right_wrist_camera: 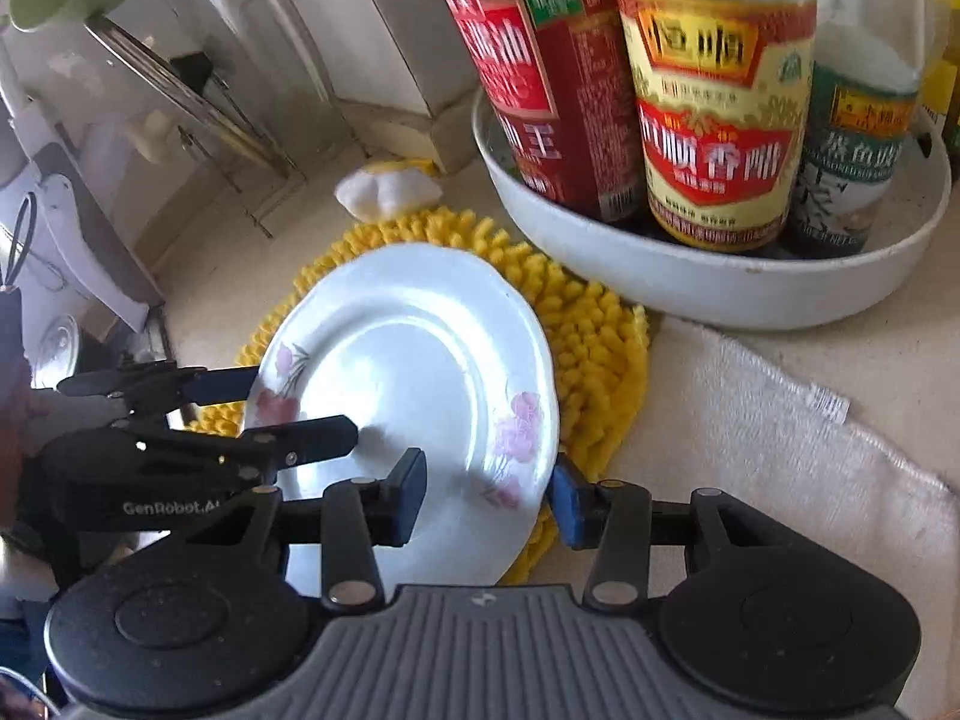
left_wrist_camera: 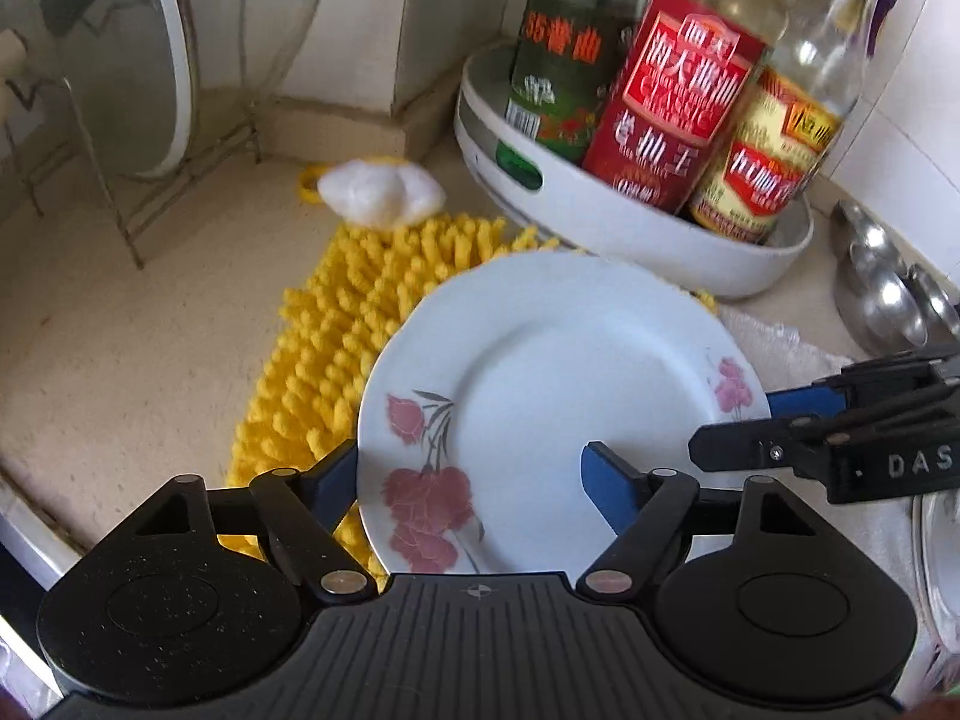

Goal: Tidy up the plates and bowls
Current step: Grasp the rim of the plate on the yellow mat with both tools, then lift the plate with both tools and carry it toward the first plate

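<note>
A white plate (left_wrist_camera: 540, 372) with pink flowers rests on a shaggy yellow mat (left_wrist_camera: 336, 348) on the beige counter. My left gripper (left_wrist_camera: 471, 459) straddles the plate's near left rim: one blue pad sits outside the edge and the other hovers over the well, jaws wide and open. In the right wrist view, my right gripper (right_wrist_camera: 487, 471) has the plate's (right_wrist_camera: 408, 360) right rim between its pads, one on the inner face, one against the outer edge, shut on it. The mat (right_wrist_camera: 600, 336) shows beyond it. I cannot tell if the plate is lifted.
A round white tray (left_wrist_camera: 630, 228) of sauce bottles stands just behind the plate, also in the right wrist view as the tray (right_wrist_camera: 720, 294). A white towel (right_wrist_camera: 780, 438) lies at the right, metal ladles (left_wrist_camera: 882, 294) beyond it. A wire rack (left_wrist_camera: 120, 198) holds an upright dish at far left.
</note>
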Action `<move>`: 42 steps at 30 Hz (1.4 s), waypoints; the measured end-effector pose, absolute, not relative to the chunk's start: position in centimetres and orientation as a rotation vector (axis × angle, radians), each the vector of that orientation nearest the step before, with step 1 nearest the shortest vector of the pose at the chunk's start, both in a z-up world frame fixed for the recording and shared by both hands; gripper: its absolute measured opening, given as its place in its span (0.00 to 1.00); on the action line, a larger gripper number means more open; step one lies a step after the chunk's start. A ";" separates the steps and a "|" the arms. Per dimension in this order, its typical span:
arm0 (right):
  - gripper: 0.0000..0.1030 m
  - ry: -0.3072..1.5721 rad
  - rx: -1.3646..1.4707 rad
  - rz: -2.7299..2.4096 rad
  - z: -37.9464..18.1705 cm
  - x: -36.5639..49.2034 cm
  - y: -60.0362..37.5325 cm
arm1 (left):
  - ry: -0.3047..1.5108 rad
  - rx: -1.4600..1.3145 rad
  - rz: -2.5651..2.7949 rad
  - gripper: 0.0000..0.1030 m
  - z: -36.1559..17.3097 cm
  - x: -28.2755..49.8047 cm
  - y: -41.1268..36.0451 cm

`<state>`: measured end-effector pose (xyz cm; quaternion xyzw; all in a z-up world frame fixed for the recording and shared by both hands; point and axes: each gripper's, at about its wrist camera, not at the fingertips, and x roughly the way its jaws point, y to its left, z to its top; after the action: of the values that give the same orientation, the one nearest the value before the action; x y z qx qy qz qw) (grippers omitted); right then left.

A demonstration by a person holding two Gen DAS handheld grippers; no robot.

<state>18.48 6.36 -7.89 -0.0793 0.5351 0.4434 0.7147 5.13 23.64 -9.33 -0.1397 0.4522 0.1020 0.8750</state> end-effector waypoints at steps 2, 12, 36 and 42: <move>0.63 1.200 -0.145 0.981 -7.9 18.8 6.1 | 0.939 -0.281 0.206 0.80 -9.4 5.3 23.7; 0.62 1.181 -0.117 0.963 -7.6 18.3 5.6 | 0.934 -0.279 0.186 0.81 -9.4 5.9 24.0; 0.62 1.156 -0.015 0.885 -5.1 17.5 2.2 | 0.856 -0.218 0.218 0.80 -5.6 4.9 20.3; 0.62 1.142 0.037 0.856 -4.6 17.9 -0.7 | 0.873 -0.187 0.200 0.80 -5.5 5.5 17.7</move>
<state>17.94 -0.70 -4.64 0.0171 0.5237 0.3926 0.7558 5.55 17.68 -5.55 -0.0904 0.4214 0.0964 0.8972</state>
